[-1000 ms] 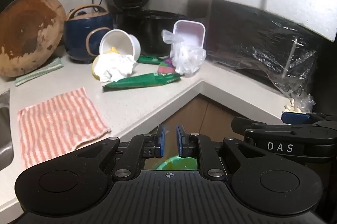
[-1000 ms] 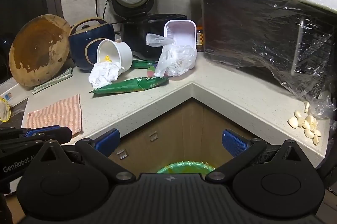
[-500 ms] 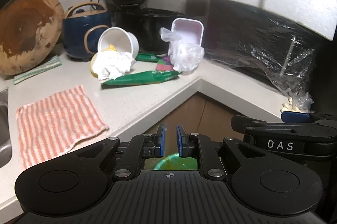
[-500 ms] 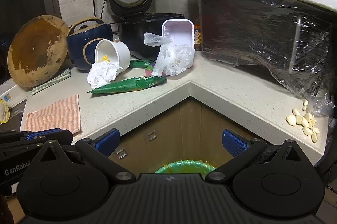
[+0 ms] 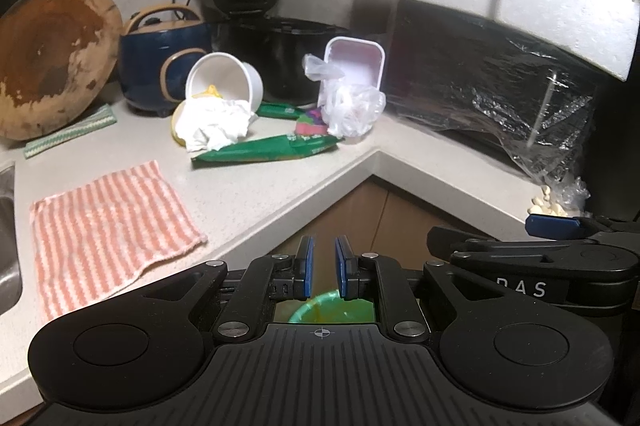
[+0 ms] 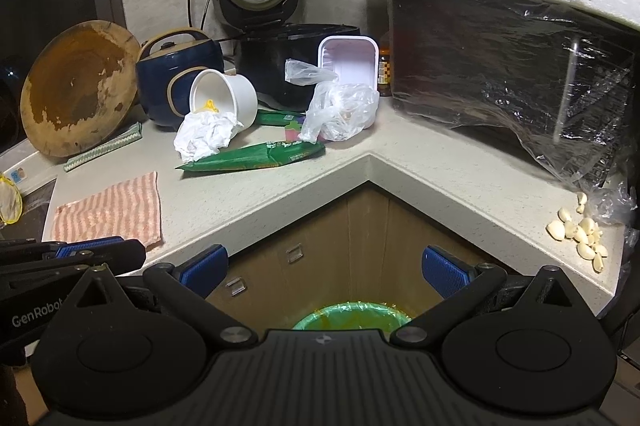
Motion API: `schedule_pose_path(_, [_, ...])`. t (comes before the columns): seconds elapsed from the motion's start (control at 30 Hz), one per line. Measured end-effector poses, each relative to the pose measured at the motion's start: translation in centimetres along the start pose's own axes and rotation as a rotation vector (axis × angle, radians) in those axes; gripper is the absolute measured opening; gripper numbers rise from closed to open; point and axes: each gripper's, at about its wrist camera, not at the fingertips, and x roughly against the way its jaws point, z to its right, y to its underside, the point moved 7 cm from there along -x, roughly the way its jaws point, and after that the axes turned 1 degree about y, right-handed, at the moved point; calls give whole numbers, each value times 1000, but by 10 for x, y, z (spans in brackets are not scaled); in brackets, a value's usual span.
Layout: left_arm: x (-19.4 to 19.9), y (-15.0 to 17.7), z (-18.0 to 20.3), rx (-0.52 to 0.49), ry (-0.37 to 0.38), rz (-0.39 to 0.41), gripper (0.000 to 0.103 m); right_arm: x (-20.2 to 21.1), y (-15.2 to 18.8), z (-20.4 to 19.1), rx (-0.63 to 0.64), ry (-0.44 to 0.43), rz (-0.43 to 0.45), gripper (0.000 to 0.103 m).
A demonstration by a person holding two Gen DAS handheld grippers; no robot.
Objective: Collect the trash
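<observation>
Trash lies in the counter's inner corner: a tipped white paper cup [image 5: 224,81] [image 6: 224,97], a crumpled white tissue [image 5: 214,123] [image 6: 206,139], a green snack wrapper [image 5: 264,151] [image 6: 256,159], a clear plastic bag [image 5: 348,101] [image 6: 340,109] and a white plastic tray [image 5: 356,63] [image 6: 350,63]. A bin with a green liner [image 5: 332,308] [image 6: 352,314] stands on the floor below both grippers. My left gripper [image 5: 324,268] is nearly shut and empty. My right gripper [image 6: 324,268] is open and empty. Both hover off the counter's edge.
A striped pink cloth [image 5: 104,222] [image 6: 110,211] lies near the front edge. A wooden board [image 5: 48,61], a blue pot [image 5: 160,65] and an open rice cooker [image 6: 260,5] stand behind. A foil-wrapped box [image 6: 512,65] and garlic cloves [image 6: 580,234] are on the right.
Both grippers have drifted slightly back from the counter. The jaws have kept their states and the trash has not moved.
</observation>
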Motion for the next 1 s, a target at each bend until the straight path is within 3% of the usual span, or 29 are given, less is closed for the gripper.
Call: schedule_pose_path(1.0, [-2, -2, -4, 20, -6, -17, 15, -5, 0, -1, 2, 6, -16, 103])
